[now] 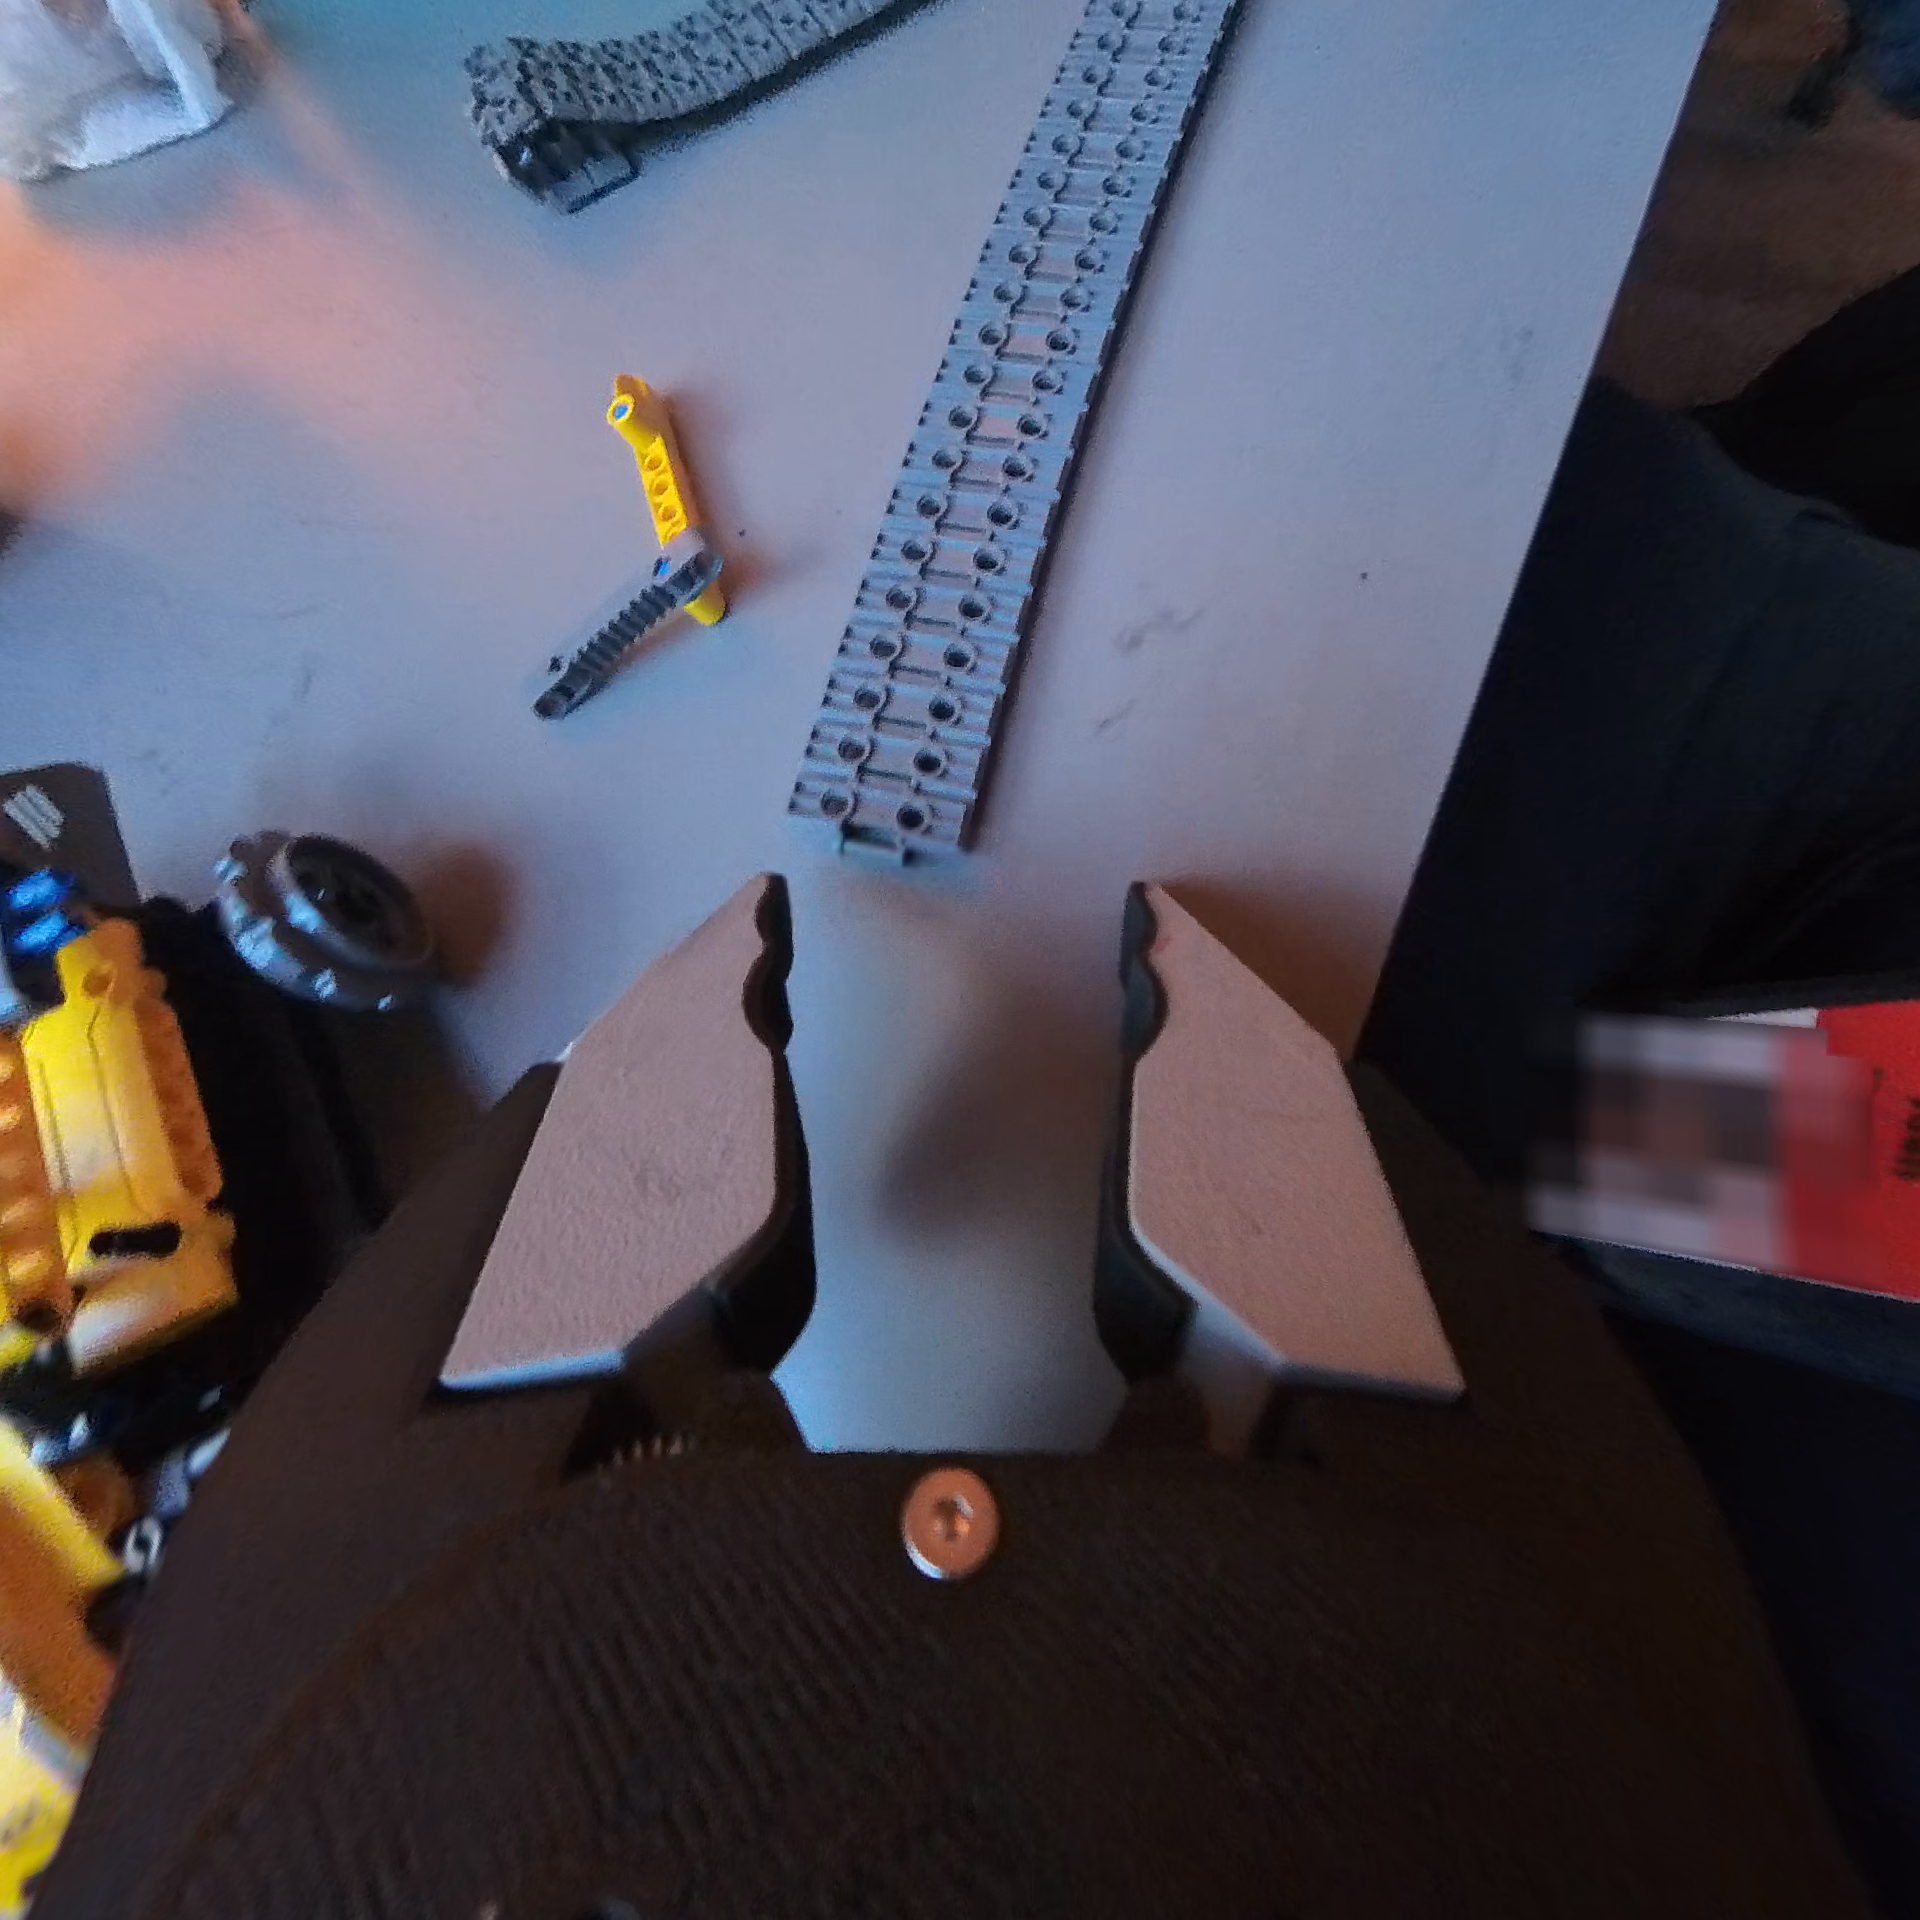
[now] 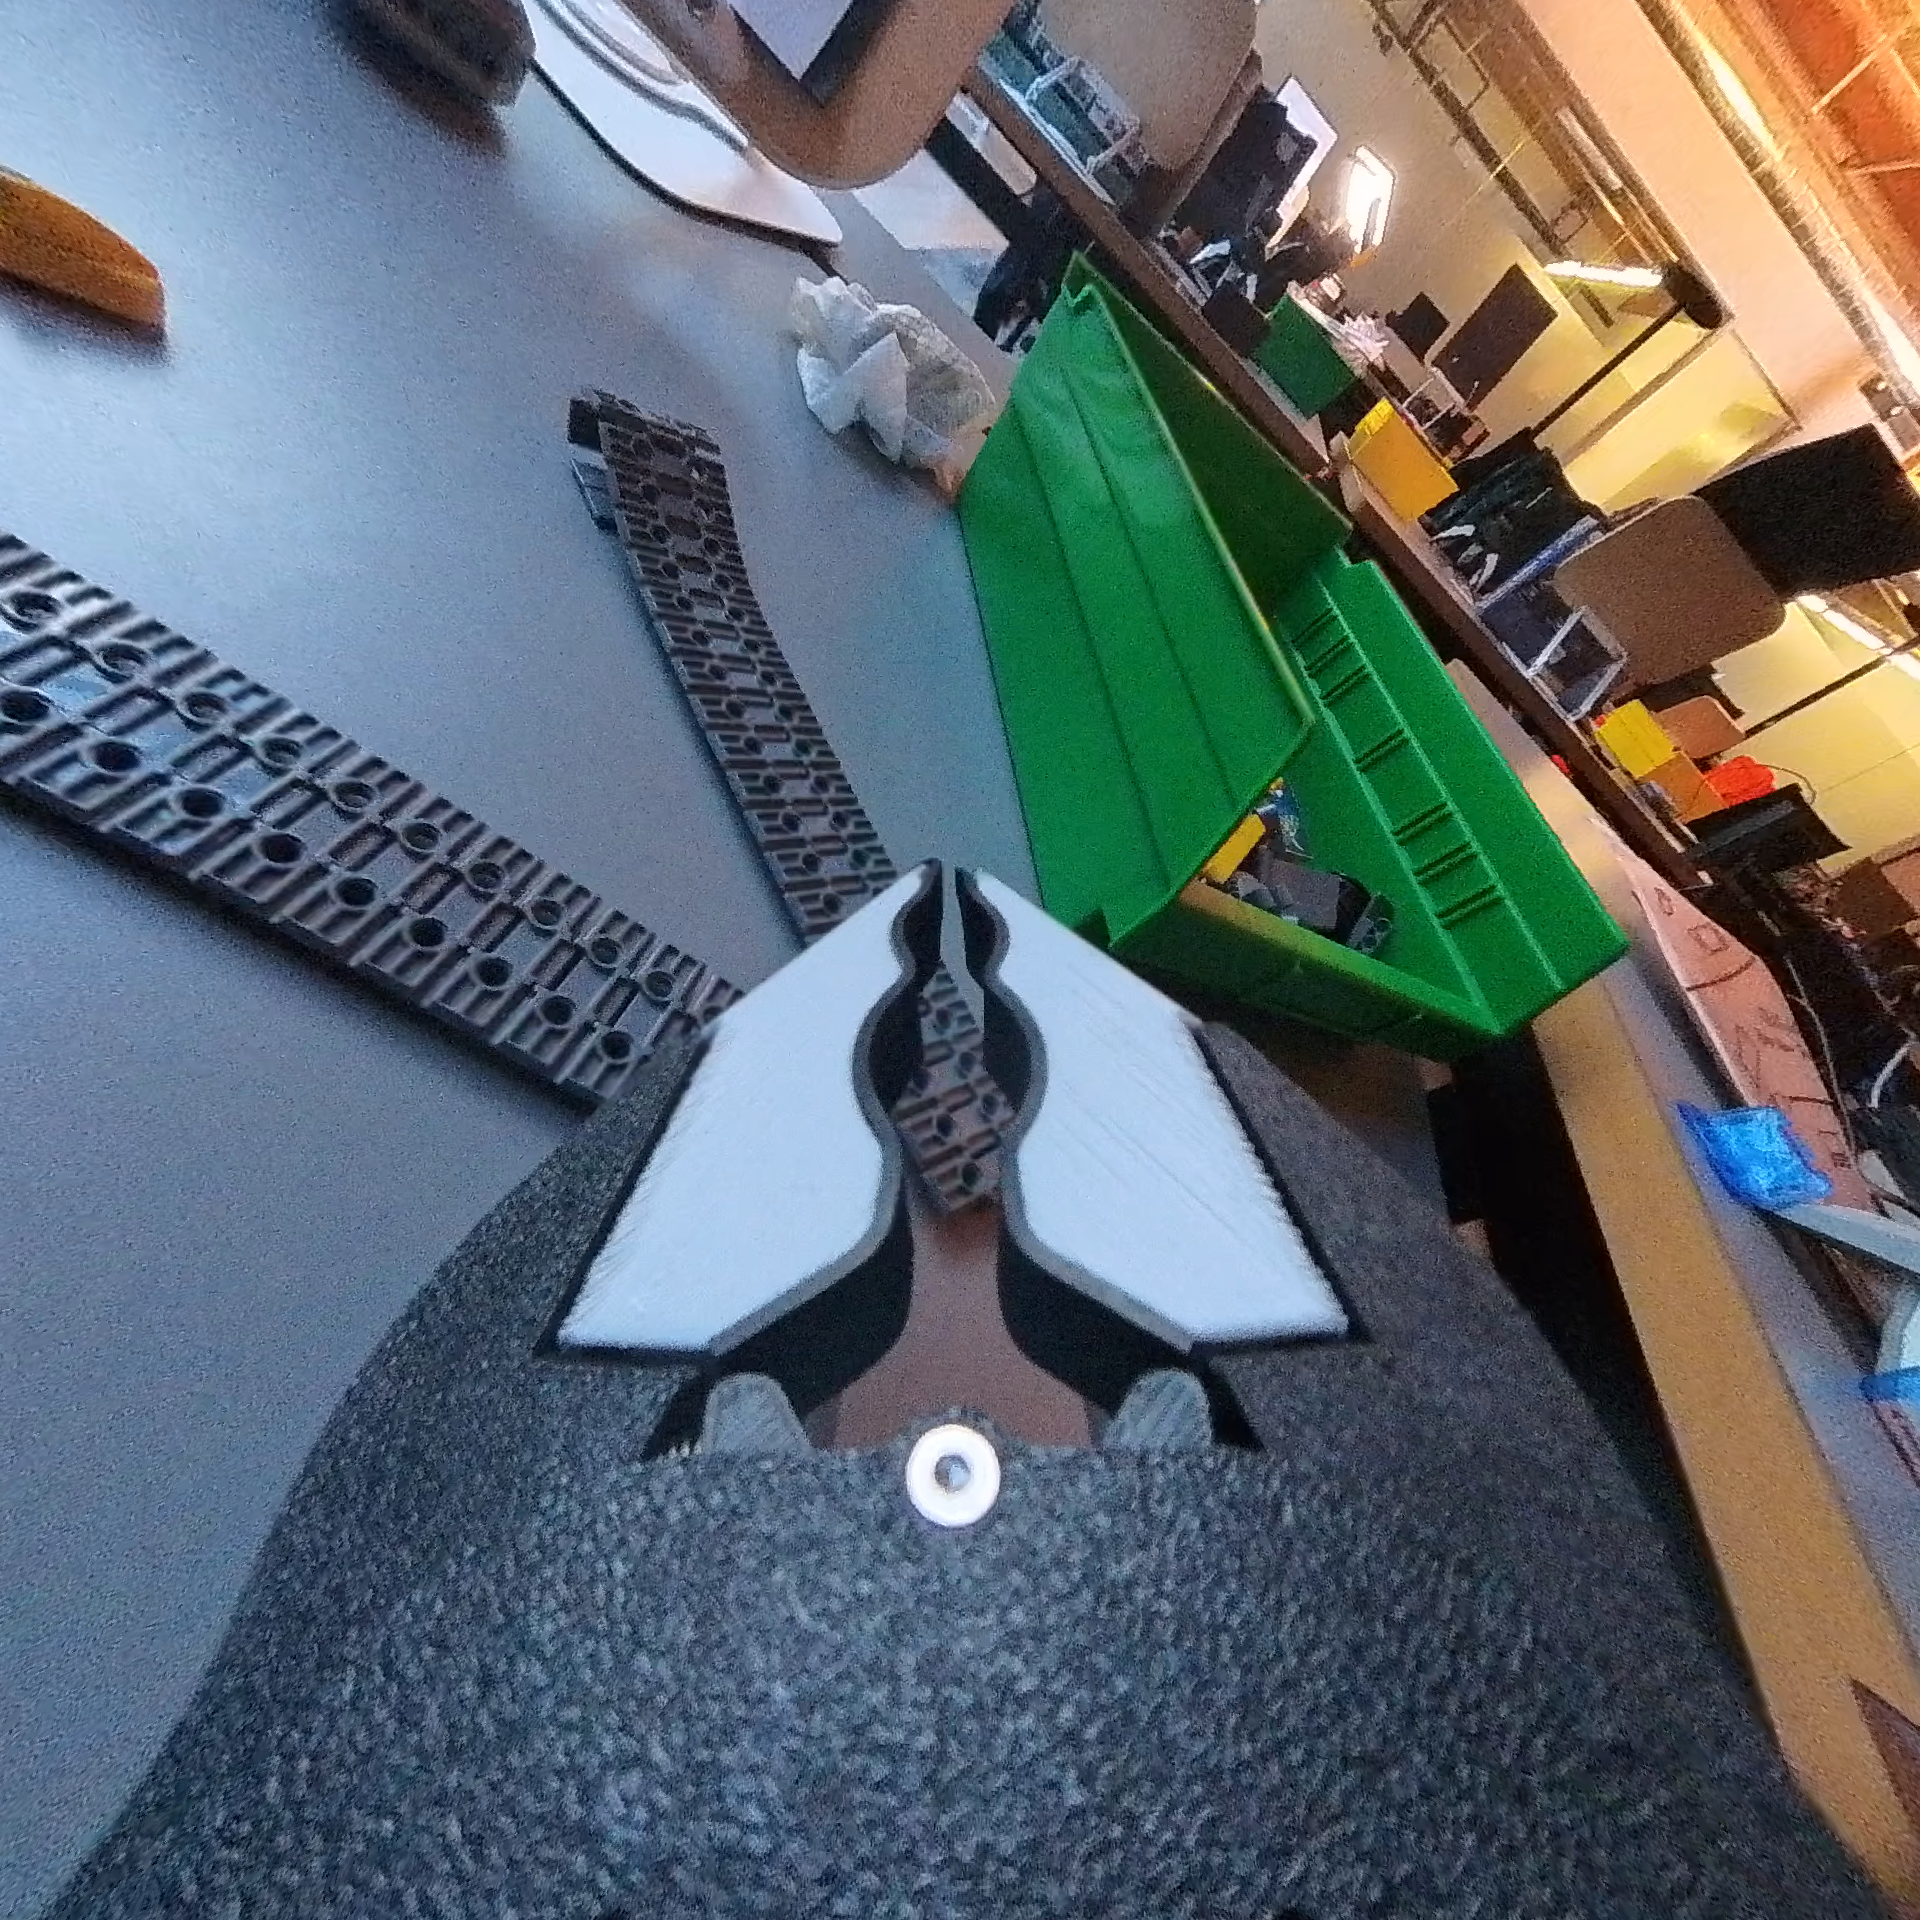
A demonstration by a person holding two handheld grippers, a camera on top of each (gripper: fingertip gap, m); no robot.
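Grey table (image 1: 312,436) carries a flat track strip (image 1: 982,436); just before its end the left gripper (image 1: 956,914) hovers wide and empty. Right gripper (image 2: 948,883), nearly closed, pinches nothing I can see above the second track strip (image 2: 727,665).

Right gripper (image 2: 948,883) closed above track strip (image 2: 727,665)
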